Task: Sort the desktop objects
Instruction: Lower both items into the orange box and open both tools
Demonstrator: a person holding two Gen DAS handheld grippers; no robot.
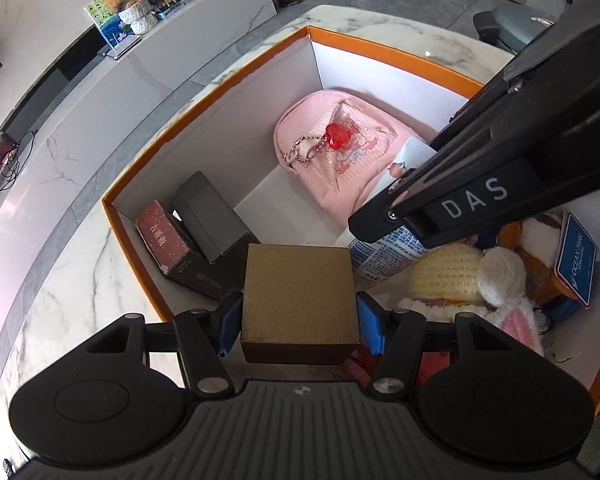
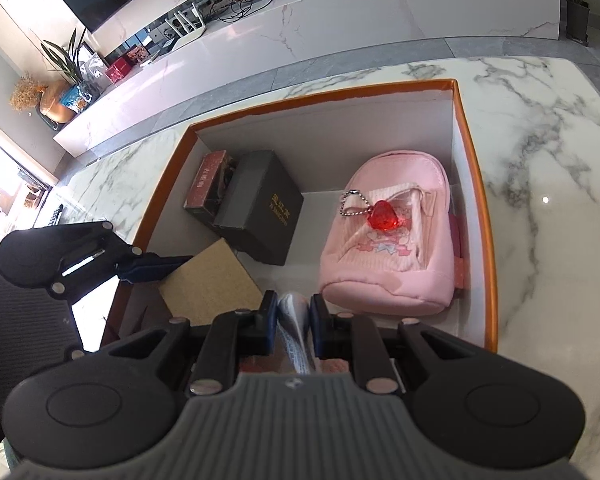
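Both grippers loaded and held over the orange-rimmed box [image 2: 476,184] on the marble table [image 2: 548,128].

Left gripper [image 1: 298,322] clamps a gold-brown box [image 1: 300,300] between its blue pads; ahead of it lie a red carton [image 1: 162,236] and a dark grey box [image 1: 208,216]. Right gripper [image 2: 294,316] pinches a white printed packet [image 2: 294,320] edge-on; just beyond its tips, to the right, lies a pink pouch [image 2: 392,248] bearing a red heart charm [image 2: 384,216]. Plush toys [image 1: 480,276] sit right of the left gripper.
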